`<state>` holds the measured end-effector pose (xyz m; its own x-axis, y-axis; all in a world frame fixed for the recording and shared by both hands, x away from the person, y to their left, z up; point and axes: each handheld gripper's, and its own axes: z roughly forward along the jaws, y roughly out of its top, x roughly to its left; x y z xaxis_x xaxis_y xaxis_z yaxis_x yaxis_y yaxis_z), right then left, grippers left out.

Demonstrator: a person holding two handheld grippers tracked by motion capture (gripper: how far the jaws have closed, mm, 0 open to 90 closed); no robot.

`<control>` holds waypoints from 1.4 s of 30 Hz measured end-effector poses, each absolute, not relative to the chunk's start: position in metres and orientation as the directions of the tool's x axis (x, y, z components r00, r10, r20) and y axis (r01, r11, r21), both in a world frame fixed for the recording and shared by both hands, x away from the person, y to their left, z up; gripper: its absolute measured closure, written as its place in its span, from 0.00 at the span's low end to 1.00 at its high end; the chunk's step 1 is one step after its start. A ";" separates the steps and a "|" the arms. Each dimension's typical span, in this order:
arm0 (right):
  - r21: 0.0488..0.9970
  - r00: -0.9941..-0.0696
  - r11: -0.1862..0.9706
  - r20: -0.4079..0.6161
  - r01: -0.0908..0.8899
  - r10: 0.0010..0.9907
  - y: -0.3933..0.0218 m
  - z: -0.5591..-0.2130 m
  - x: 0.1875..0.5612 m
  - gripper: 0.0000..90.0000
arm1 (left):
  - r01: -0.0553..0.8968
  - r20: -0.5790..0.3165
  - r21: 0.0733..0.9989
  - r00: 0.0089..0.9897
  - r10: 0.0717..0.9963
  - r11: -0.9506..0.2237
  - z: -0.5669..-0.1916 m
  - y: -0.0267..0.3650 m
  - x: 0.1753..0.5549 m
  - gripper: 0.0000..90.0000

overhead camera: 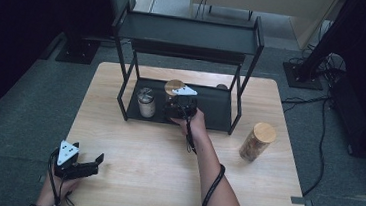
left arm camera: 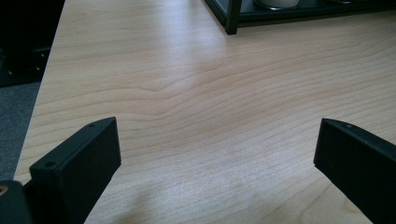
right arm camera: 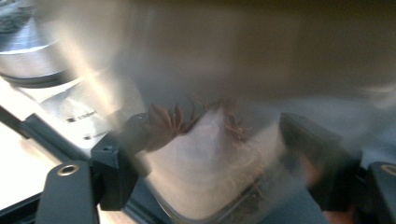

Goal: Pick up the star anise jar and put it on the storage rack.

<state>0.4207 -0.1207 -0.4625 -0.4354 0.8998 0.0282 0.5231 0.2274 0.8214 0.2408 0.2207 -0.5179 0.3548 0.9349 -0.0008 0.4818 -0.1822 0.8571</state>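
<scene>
Right gripper (overhead camera: 173,102) at the rack's (overhead camera: 220,111) lower shelf, jaws around the star anise jar (right arm camera: 205,154), a silver-lidded jar (overhead camera: 146,102) at its nine o'clock. Whether the pads press the glass, I cannot tell. Left gripper (overhead camera: 96,161) sits wide apart over the table (overhead camera: 155,166), holding nothing.

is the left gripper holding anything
No, the left gripper has its jaws wide apart over the bare wooden table, nothing between them.

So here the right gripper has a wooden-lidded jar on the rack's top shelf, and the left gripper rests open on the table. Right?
Not quite: the right gripper has the wooden-lidded jar on the rack's bottom shelf, not the top one, as the high view shows. The left gripper does rest open on the table.
</scene>
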 end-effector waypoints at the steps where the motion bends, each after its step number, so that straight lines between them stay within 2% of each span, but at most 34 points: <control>1: 0.823 -0.437 0.224 0.032 0.521 0.899 -0.121 -0.462 0.420 0.26 | 0.481 -0.001 0.857 0.355 0.935 -0.182 -0.518 0.221 0.241 0.01; 17: 0.829 -0.462 0.204 0.073 0.521 0.884 -0.130 -0.468 0.408 0.04 | 0.484 0.005 0.855 0.350 0.937 -0.186 -0.518 0.220 0.241 0.01; 27: 0.816 -0.455 0.184 0.106 0.548 0.884 -0.138 -0.481 0.397 0.03 | 0.482 0.009 0.856 0.351 0.936 -0.189 -0.518 0.220 0.241 0.01; 42: 0.818 -0.421 0.177 0.087 0.548 0.903 -0.146 -0.500 0.381 0.01 | 0.484 0.015 0.854 0.349 0.937 -0.193 -0.518 0.219 0.241 0.01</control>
